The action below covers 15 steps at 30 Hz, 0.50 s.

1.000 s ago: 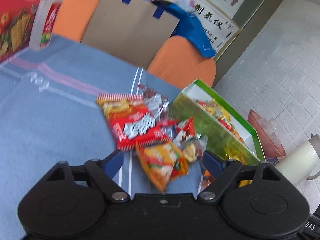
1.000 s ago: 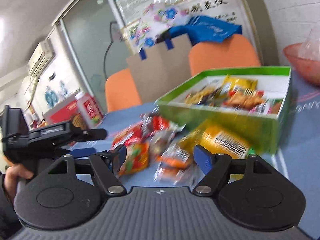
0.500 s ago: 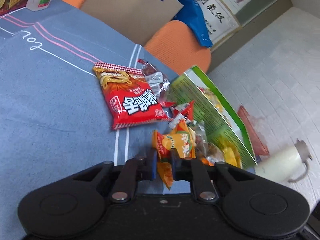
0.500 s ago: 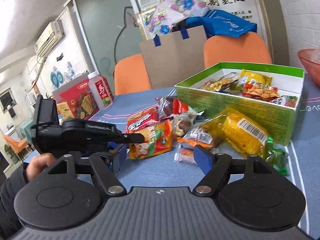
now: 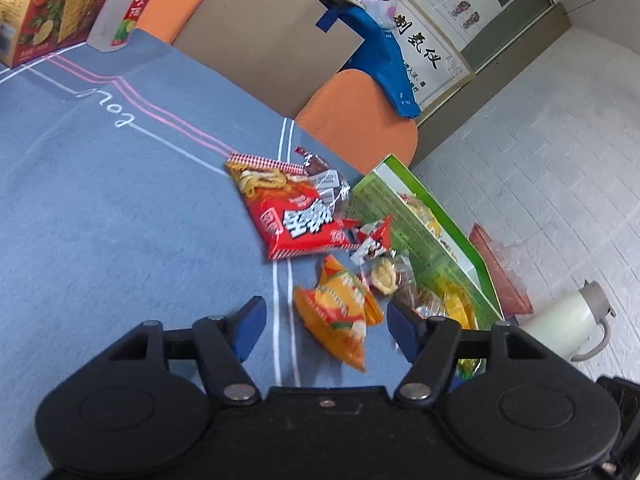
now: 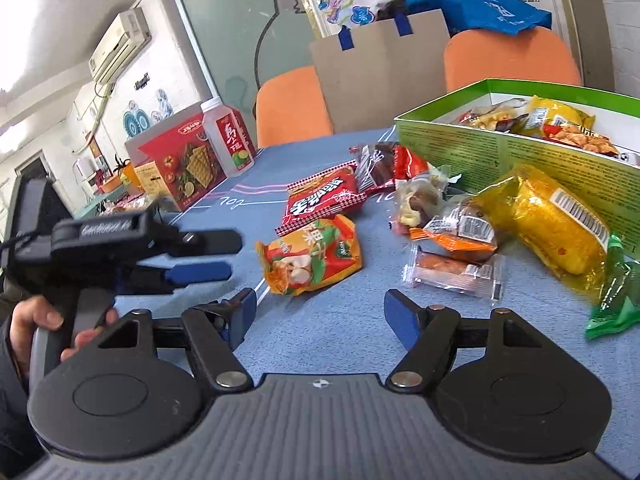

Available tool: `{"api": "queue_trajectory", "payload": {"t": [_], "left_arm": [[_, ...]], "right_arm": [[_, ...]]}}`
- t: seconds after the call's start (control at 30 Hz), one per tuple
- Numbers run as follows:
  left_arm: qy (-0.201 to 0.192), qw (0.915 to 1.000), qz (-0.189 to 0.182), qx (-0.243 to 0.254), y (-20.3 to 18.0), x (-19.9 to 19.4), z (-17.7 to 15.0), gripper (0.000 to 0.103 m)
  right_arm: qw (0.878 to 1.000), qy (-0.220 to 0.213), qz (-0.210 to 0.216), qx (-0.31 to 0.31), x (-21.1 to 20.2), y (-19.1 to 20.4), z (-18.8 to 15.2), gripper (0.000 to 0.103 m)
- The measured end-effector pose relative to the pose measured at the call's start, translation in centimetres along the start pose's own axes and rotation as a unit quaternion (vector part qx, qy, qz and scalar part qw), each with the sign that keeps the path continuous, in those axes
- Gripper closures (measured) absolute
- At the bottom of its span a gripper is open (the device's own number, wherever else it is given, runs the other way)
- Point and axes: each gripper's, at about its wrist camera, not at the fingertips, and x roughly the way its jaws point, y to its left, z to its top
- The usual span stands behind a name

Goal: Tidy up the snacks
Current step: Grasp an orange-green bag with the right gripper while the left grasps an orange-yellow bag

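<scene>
The left gripper has just been opening; its jaws stand wide around one orange crinkly snack bag, not pressing it. The right gripper is wide and empty. Beyond lie one red noodle packet and several small wrapped sweets. The green cardboard box holds more snack packs. The blue tablecloth is bare on the left.
</scene>
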Motion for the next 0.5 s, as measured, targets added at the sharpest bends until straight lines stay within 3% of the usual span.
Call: {"api": "queue_trajectory", "payload": {"t": [0.13,0.2,0.23,0.27,0.4,0.43,0.47,0.5], "left_arm": [[0.002,0.9999,0.011,0.006,-0.5,2.3,1.2,0.003],[0.016,0.9999,0.004,-0.001,-0.3,3.2,1.2,0.028],[0.026,0.9996,0.003,-0.002,-0.2,3.6,0.9,0.064],[0.037,0.9993,0.005,0.001,-0.2,3.8,0.7,0.086],[0.06,0.9978,-0.026,0.002,-0.5,2.5,-1.5,0.094],[0.061,0.9978,-0.025,0.006,-0.7,2.0,-1.9,0.09],[0.057,0.9982,-0.018,0.007,-0.8,1.4,-2.2,0.073],[0.05,0.9987,-0.01,0.007,-0.9,1.0,-2.4,0.063]], "right_arm": [[1.0,0.004,-0.003,-0.002,0.1,0.2,0.0,0.0],[1.0,0.005,-0.005,-0.001,0.1,0.1,-0.1,0.0],[1.0,0.005,-0.005,0.0,0.1,0.1,-0.1,0.0],[1.0,0.005,-0.006,0.002,0.1,0.0,-0.1,0.0],[1.0,0.008,-0.003,0.005,0.3,-0.5,-0.3,0.0],[1.0,0.009,-0.002,0.006,0.4,-0.5,-0.3,0.0],[1.0,0.011,0.0,0.007,0.5,-0.5,-0.4,0.0],[1.0,0.013,0.002,0.008,0.6,-0.6,-0.5,0.0]]}}
